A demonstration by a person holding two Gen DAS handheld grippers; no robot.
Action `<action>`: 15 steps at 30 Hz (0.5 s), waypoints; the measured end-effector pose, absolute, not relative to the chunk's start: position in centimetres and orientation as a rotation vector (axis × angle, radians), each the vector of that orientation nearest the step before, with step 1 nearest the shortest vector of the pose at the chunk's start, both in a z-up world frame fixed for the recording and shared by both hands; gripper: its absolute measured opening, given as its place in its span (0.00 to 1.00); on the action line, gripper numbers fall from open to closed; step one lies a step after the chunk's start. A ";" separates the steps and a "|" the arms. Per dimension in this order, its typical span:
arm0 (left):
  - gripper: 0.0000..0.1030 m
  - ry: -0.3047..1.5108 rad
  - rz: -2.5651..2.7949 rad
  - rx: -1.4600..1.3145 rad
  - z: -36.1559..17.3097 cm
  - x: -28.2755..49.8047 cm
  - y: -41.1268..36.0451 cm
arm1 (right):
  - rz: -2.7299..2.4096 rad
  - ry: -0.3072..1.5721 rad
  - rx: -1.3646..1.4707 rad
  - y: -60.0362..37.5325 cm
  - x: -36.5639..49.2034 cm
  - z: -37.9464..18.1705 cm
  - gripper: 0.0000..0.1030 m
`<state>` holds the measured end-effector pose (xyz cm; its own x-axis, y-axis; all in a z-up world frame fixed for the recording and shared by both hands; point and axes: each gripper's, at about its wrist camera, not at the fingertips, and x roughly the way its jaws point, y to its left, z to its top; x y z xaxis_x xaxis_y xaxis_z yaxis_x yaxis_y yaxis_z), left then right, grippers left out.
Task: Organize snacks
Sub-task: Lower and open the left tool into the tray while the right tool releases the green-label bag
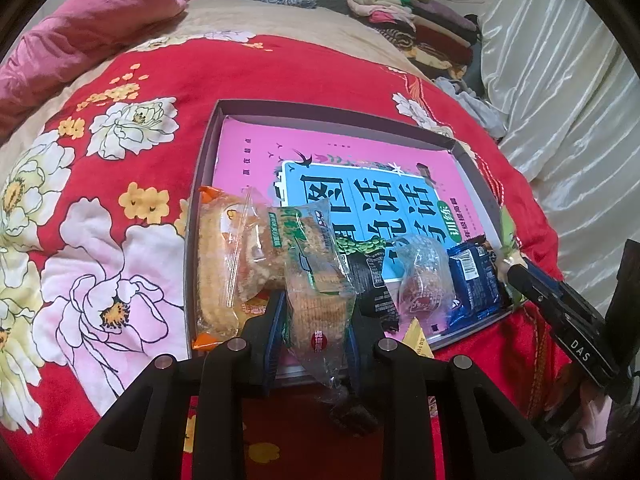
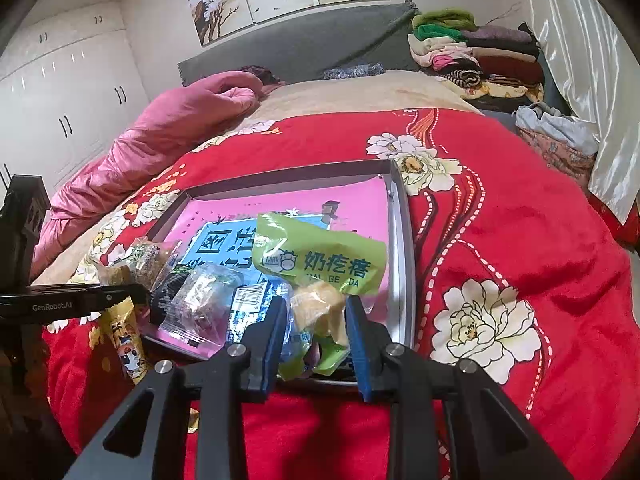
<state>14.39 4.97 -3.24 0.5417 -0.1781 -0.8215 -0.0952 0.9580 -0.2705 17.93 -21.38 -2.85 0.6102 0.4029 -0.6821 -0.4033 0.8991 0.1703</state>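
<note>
Left gripper (image 1: pixel 314 340) jaws clamped on clear cracker packet (image 1: pixel 316 300), right gripper (image 2: pixel 316 332) jaws clamped on green milk-snack bag (image 2: pixel 320 264); both held over grey tray (image 2: pixel 400 240) on bed, likely for lining up beside other snacks.

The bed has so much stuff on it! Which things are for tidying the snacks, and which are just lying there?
For the job: left gripper holding the clear cracker packet; right gripper holding the green snack packet; shallow tray; blue packet.

Just lying about: pink pillow; folded clothes pile; red floral blanket.
</note>
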 end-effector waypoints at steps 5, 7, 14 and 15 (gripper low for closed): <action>0.27 0.997 -0.045 -0.296 -3.2 14.3 5.0 | 0.470 0.787 0.004 -21.4 17.8 -2.8 0.30; 0.27 0.997 -0.044 -0.298 -3.1 14.3 5.0 | 0.470 0.784 0.009 -21.5 17.7 -2.7 0.30; 0.28 0.998 -0.047 -0.308 -2.9 14.3 5.2 | 0.480 0.771 0.032 -21.7 17.5 -2.3 0.31; 0.29 0.998 -0.047 -0.309 -2.8 14.2 5.2 | 0.481 0.767 0.032 -21.7 17.4 -2.3 0.31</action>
